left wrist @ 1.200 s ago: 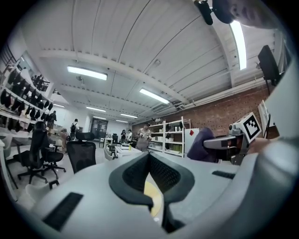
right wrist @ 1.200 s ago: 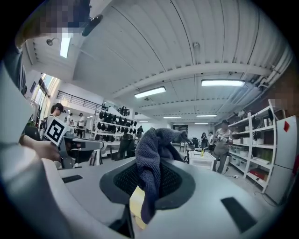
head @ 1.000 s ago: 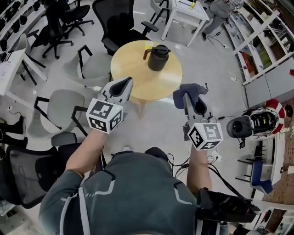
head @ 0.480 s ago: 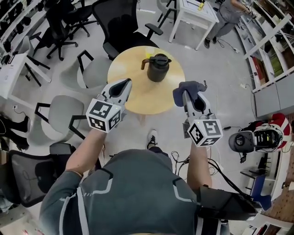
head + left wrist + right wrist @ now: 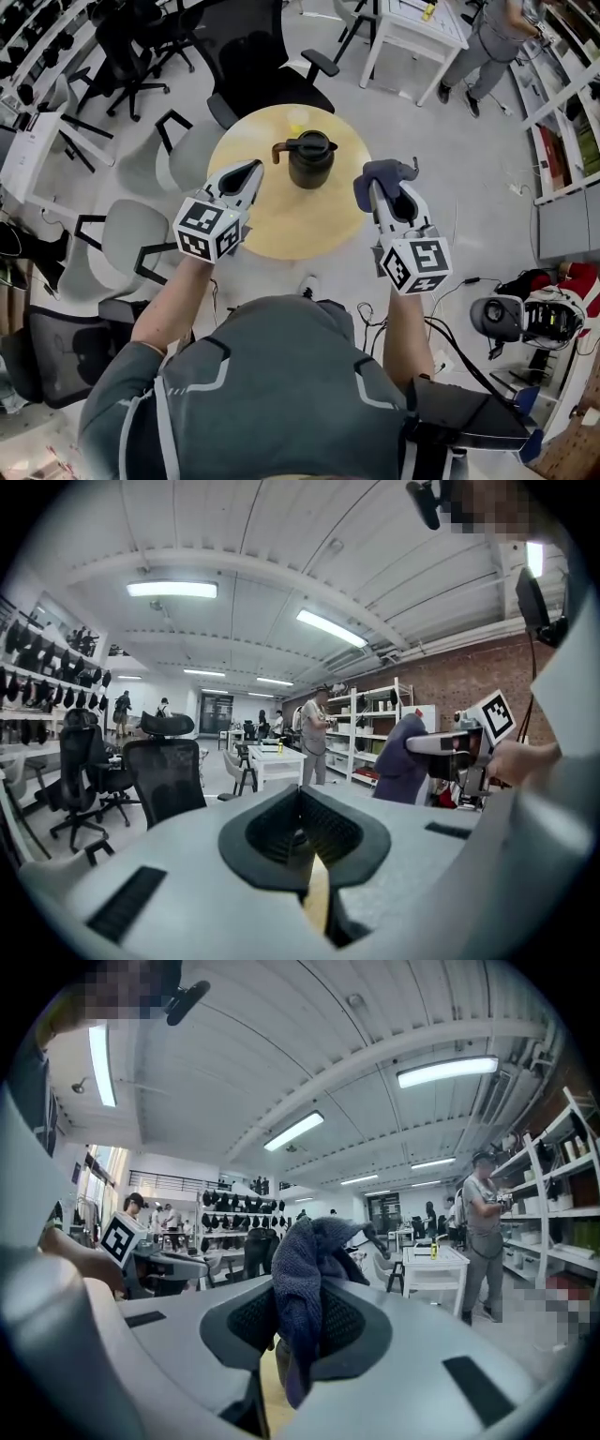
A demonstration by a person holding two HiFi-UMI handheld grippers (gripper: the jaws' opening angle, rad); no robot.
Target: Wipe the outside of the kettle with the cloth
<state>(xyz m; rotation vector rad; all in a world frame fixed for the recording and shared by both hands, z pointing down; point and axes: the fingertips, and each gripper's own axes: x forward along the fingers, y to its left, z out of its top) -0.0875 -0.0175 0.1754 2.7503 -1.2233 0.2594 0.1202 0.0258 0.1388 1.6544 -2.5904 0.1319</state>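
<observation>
The dark, lidded metal kettle (image 5: 309,160) stands upright on the round, pale yellow wooden counter (image 5: 281,225), a little beyond its middle, with its curved handle sticking out to the person's left. It sits between the two claws and slightly ahead of them, touching neither. On its near left, the grey left claw (image 5: 251,170) hangs over the counter's left edge with its tip angled in towards the kettle; its jaws are pressed together with nothing between them. On the kettle's right, the grey right claw (image 5: 382,186) is held over the counter's right edge, near the kettle but clear of it. Its jaws are clamped on a dark blue-grey woven cloth (image 5: 386,174), which bunches up above the tip and droops down between the pads. The cloth does not touch the kettle. Each claw carries a white cube with black square markers at its back end, held by the person in a grey-green top who stands at the counter's near side. Around the counter are a black office chair (image 5: 251,58) on the far side and light grey chairs (image 5: 127,234) on the left. Farther off, a white table (image 5: 419,23) stands on the pale floor, with another person (image 5: 495,42) beside it.
</observation>
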